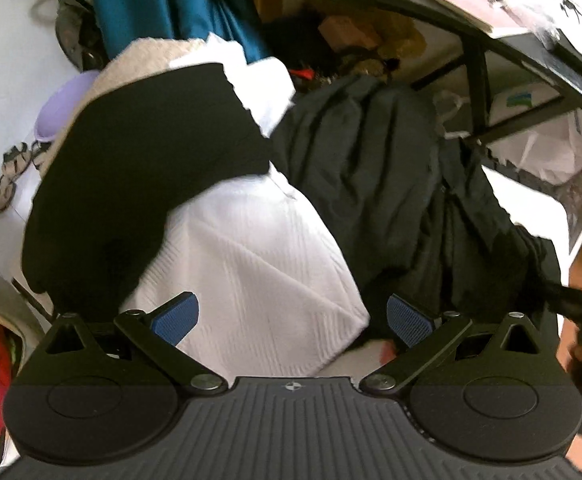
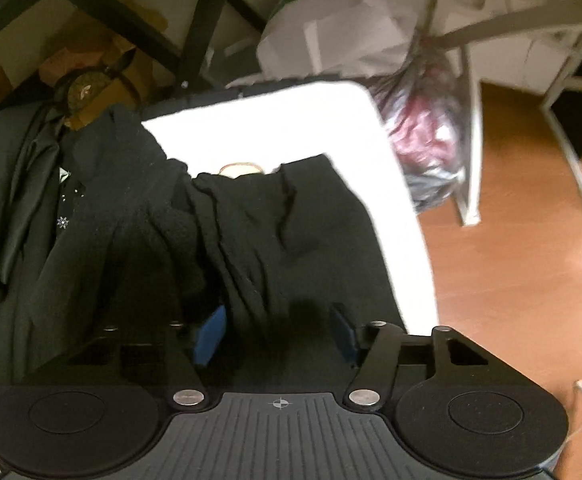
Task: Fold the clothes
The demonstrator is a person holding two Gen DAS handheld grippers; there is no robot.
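My left gripper [image 1: 291, 318] stands open above a folded white textured garment [image 1: 259, 256], with nothing between its blue pads [image 1: 175, 316]. A folded black garment [image 1: 143, 168] lies over the white one's far left part. A crumpled dark grey garment [image 1: 371, 168] is heaped to the right. In the right wrist view my right gripper [image 2: 277, 336] hangs low over a rumpled black garment [image 2: 251, 232] on a white table [image 2: 275, 128]. A ridge of that cloth runs between its half-spread blue pads [image 2: 211, 336], and I see no pinch on it.
A teal cloth [image 1: 139, 4] hangs at the back and a purple object [image 1: 63, 108] lies at the left. A black table frame [image 1: 479, 80] stands behind the heap. A clear bag of clothes [image 2: 427, 136] and white chair legs [image 2: 471, 140] stand on the wooden floor [image 2: 511, 240].
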